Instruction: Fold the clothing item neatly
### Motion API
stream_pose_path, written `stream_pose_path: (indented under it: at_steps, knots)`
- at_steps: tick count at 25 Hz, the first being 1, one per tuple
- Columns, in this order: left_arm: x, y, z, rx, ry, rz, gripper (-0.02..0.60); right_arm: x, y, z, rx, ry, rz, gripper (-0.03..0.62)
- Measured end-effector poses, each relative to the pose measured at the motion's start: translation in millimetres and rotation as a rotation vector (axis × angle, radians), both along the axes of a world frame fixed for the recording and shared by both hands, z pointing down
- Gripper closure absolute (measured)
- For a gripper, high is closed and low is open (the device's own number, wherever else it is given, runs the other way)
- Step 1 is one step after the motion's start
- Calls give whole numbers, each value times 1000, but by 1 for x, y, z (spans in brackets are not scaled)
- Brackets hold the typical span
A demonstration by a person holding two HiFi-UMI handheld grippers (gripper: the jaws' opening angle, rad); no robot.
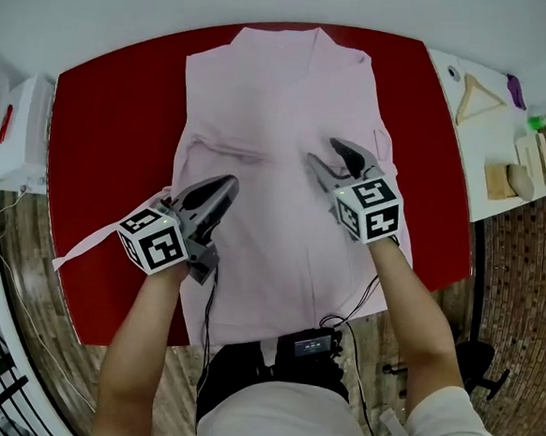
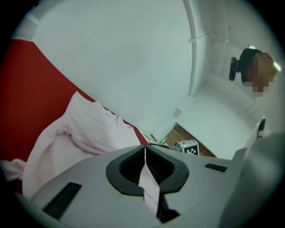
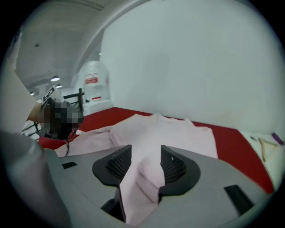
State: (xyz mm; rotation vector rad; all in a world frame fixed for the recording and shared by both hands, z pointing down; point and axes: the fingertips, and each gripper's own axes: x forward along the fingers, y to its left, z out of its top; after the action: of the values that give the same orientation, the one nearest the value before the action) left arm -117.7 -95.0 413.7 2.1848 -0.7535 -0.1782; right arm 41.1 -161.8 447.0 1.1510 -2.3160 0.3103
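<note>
Shirt [image 1: 276, 156] lengthwise near-to-far, collar [image 1: 317, 39] farthest.

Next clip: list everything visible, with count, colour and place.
shirt: one, pale pink, spread on the table
table: one, red, under the shirt
side table: one, white, right of the table
hanger: one, wooden, on the side table
blocks: a few, tan, on the side table
container: one, white, left of the table
box: one, black, cabled, table's near edge
left gripper: one, grey, shut on shirt fabric
right gripper: one, grey, jaws apart around shirt fabric
forearms: two, bare, behind the grippers
</note>
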Motion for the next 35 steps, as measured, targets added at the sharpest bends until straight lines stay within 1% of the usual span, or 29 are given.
stream_pose_path:
  at_steps: [1, 2, 3, 5, 9, 13, 16, 18, 22, 24, 27, 28, 30, 33, 35]
  knots:
    - [5, -15, 3, -9, -6, 8, 575, 36, -1, 6, -40, -11, 78, 417]
    - [8, -30, 7, -26, -13, 11, 574, 68, -2, 14, -81, -17, 148, 533]
    - [11, -45, 13, -48, -23, 11, 574, 94, -3, 23, -118, -21, 205, 563]
    - [18, -70, 26, -100, -53, 22, 575, 129, -5, 40, -179, -27, 278, 566]
    - [38, -92, 56, -222, -129, 90, 575, 164, -5, 66, -257, -29, 350, 569]
    - [32, -93, 90, -332, -210, 75, 575, 194, -2, 80, -303, -34, 420, 572]
    - [24, -93, 105, -396, -239, 40, 575, 200, -2, 82, -311, -53, 416, 576]
    - [22, -95, 109, -429, -248, 23, 575, 201, -3, 83, -308, -40, 397, 576]
    - [20, -89, 118, -500, -302, 47, 575, 206, -6, 85, -327, -30, 408, 580]
    - [19, -86, 122, -523, -332, 57, 575, 207, -7, 86, -333, -27, 414, 580]
    - [20, -84, 123, -526, -354, 63, 575, 207, -7, 86, -310, -13, 402, 579]
    - [20, -85, 120, -516, -355, 59, 575, 207, -8, 83, -295, -15, 396, 579]
    - [18, -88, 107, -472, -340, 41, 575, 206, -10, 70, -241, -31, 392, 577]
    - [10, -88, 71, -372, -258, -2, 575, 196, -13, 40, -146, -47, 369, 576]
    - [-2, -81, 44, -299, -197, -41, 575, 179, -10, 22, -101, -45, 326, 577]
